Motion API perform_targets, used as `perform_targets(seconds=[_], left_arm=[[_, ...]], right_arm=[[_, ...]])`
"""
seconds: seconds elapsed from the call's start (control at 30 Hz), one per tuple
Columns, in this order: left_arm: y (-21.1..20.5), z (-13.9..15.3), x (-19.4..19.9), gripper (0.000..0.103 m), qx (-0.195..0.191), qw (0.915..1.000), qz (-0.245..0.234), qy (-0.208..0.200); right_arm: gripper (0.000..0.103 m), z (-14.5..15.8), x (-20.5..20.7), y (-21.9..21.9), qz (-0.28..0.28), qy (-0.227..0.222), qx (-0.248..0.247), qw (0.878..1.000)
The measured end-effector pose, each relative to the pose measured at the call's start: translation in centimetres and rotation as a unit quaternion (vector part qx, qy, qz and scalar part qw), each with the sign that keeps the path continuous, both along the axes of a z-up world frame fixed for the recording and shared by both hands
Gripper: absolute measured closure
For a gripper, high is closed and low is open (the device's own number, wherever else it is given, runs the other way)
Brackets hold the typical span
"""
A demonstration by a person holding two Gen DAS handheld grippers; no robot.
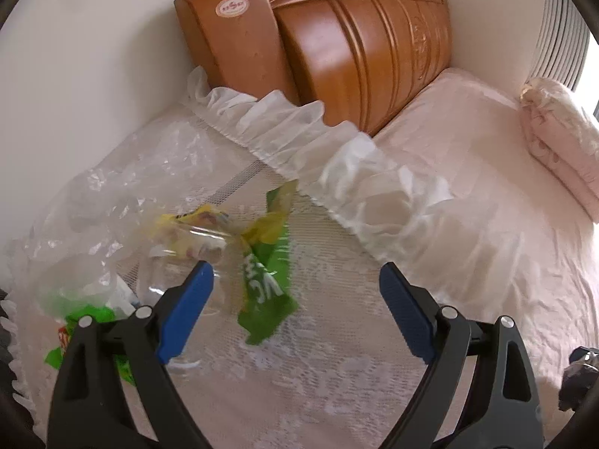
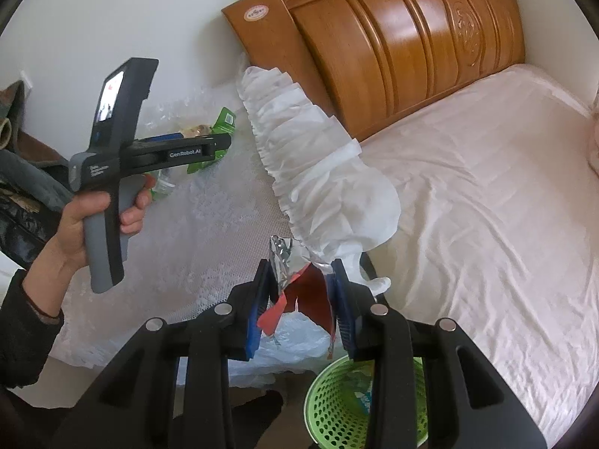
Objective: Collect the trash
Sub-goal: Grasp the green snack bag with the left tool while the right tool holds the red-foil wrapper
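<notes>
Right now, right tongs [image 2: 301,299] clamped on torn red foil wrapper [image 2: 303,292], left tongs [image 1: 295,310] gaping wide, empty, near green wrapper [image 1: 267,299].

The green wrapper [image 1: 267,292] is motion-blurred, its lettering unreadable; the clear plastic bag [image 1: 112,205] veils other litter. The green basket [image 2: 325,404] sits half hidden behind the right tool's [image 2: 301,299] frame

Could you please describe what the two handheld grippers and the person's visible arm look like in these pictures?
Both grippers, left gripper and right gripper, have black jaws lined with ribbed blue pads and silver pivot pins. The left one has a grey handle, a small lit screen and white "GenRobot.AI" lettering. The left hand emerges from a dark sleeve with a thin wristband.
</notes>
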State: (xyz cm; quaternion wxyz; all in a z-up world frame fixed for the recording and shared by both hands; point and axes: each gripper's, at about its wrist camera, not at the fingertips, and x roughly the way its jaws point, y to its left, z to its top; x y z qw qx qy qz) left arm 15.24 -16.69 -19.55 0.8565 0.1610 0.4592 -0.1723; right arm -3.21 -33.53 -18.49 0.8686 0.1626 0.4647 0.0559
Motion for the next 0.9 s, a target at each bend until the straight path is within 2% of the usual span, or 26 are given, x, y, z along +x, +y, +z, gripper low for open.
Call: perform_targets(seconds=[0.07, 0.23, 0.33, 0.43, 0.5, 0.73, 0.9], left_arm=[[0.2, -0.5, 0.6, 0.017, 0.006, 1.0, 0.002, 0.004], [0.1, -2.3, 1.9, 0.027, 0.033, 0.9991, 0.011, 0.023], [0.1, -2.9, 2.7, 0.041, 0.04, 0.9984, 0.015, 0.038], [0.1, -3.0, 3.0, 0.053, 0.031, 0.9982, 0.018, 0.048], [-0.1, -3.0, 3.0, 0.069, 0.018, 0.9978, 0.016, 0.062], [-0.8, -2.1, 1.7, 0.071, 0.017, 0.998, 0.008, 0.06], [0.3, 1.8, -1.3, 0.071, 0.005, 0.9991, 0.012, 0.04]], right_arm=[[0.069, -0.6, 0.1, -0.2, 0.0, -0.001, 0.014, 1.0], [0.069, -1.4, -0.2, -0.3, 0.0, 0.0, 0.032, 0.999], [0.069, -1.9, -0.5, -0.6, -0.004, 0.002, 0.038, 0.999], [0.069, -2.4, -0.7, -0.8, -0.01, 0.007, 0.042, 0.999], [0.069, -2.5, -0.8, -1.0, -0.014, 0.009, 0.043, 0.999], [0.069, -1.9, -0.9, -0.6, -0.017, 0.003, 0.038, 0.999], [0.069, -0.7, -1.4, 0.3, -0.019, -0.01, 0.03, 0.999]])
